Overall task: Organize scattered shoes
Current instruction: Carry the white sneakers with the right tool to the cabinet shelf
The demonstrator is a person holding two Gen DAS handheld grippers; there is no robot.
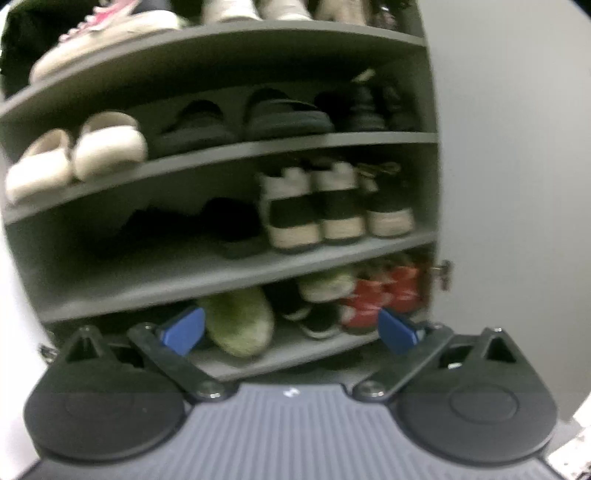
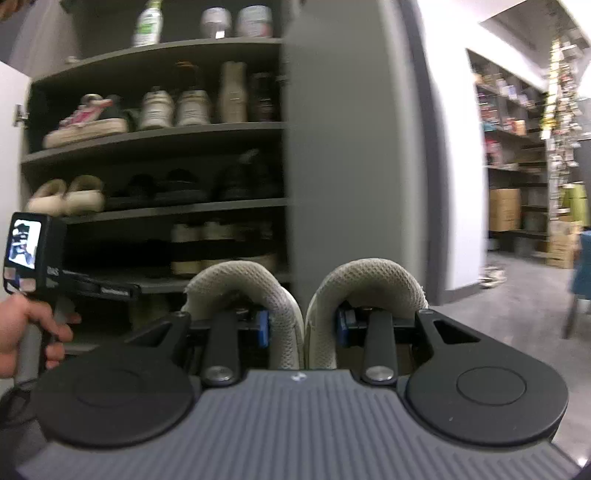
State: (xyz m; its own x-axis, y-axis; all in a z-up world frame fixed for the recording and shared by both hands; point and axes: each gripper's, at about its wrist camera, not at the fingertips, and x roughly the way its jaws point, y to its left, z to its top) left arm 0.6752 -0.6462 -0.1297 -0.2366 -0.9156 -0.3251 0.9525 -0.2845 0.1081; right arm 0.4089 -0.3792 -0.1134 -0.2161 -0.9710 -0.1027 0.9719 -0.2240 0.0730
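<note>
The right gripper clamps a pair of beige mesh shoes by their inner collar walls, pressed together between the blue pads; each heel collar arches over a finger. The pair is held in the air in front of the grey shoe cabinet, level with its lower shelves and just before the cabinet's open grey door.

The left gripper points at the cabinet's bottom shelf, its blue fingertips spread wide with nothing between them. In the right wrist view the person's left hand grips this tool's handle, left of the held shoes.

Inside the cabinet, from the bottom shelf upward: a fuzzy green slipper lies beside dark shoes and red sneakers. One shelf up stand black-and-cream sneakers, heels outward, with a dark shape to their left too blurred to name. Above that sit cream slippers, black slides and dark shoes at the right end. Higher still rests a pink-laced sneaker beside pale shoes.
</note>
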